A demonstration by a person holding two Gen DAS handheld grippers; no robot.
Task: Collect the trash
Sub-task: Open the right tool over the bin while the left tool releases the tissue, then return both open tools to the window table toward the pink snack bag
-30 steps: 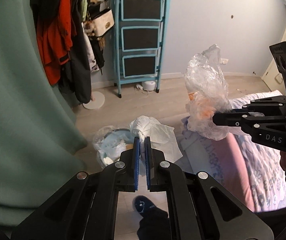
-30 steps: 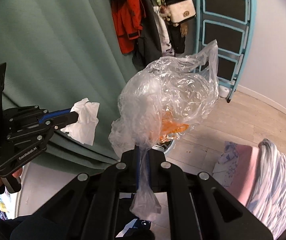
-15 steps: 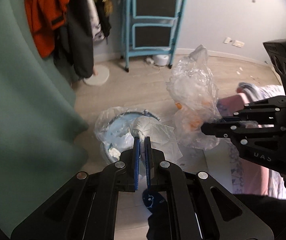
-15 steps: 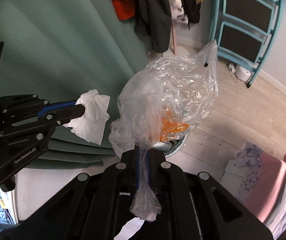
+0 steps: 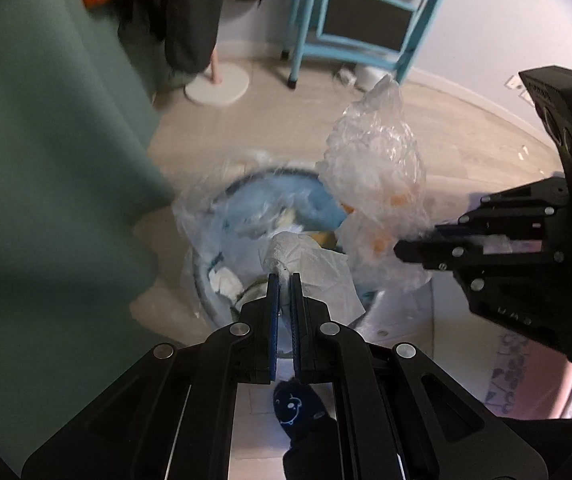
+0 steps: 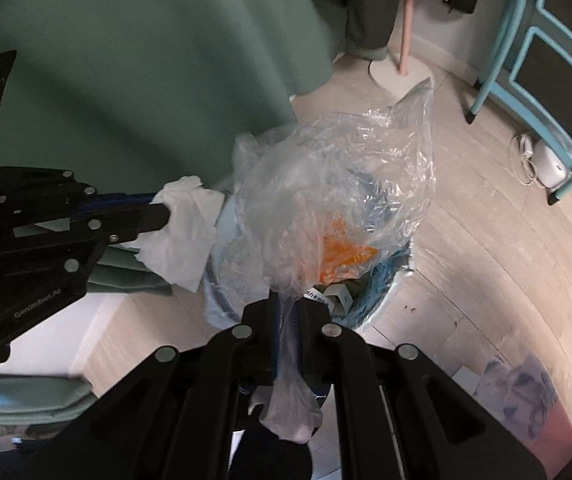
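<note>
My left gripper (image 5: 284, 278) is shut on a crumpled white tissue (image 5: 306, 264) and holds it over a round blue trash bin (image 5: 254, 200) lined with a clear bag. The tissue also shows in the right wrist view (image 6: 182, 232). My right gripper (image 6: 286, 300) is shut on a crumpled clear plastic bag (image 6: 338, 208) with orange bits inside, held above the bin (image 6: 382, 280). The plastic bag (image 5: 374, 168) hangs at the bin's right rim in the left wrist view, with the right gripper (image 5: 402, 248) beside it.
A green curtain (image 5: 46, 160) hangs close on the left. A turquoise step ladder (image 5: 366, 20) and a coat stand with dark clothes (image 5: 190, 20) stand at the far wall. A pink bed edge (image 5: 526, 380) lies at the right. My blue-socked foot (image 5: 298, 404) is below.
Both grippers have tilted down and moved toward the bin with their loads. The bin now sits directly beneath the tissue and the plastic bag.
</note>
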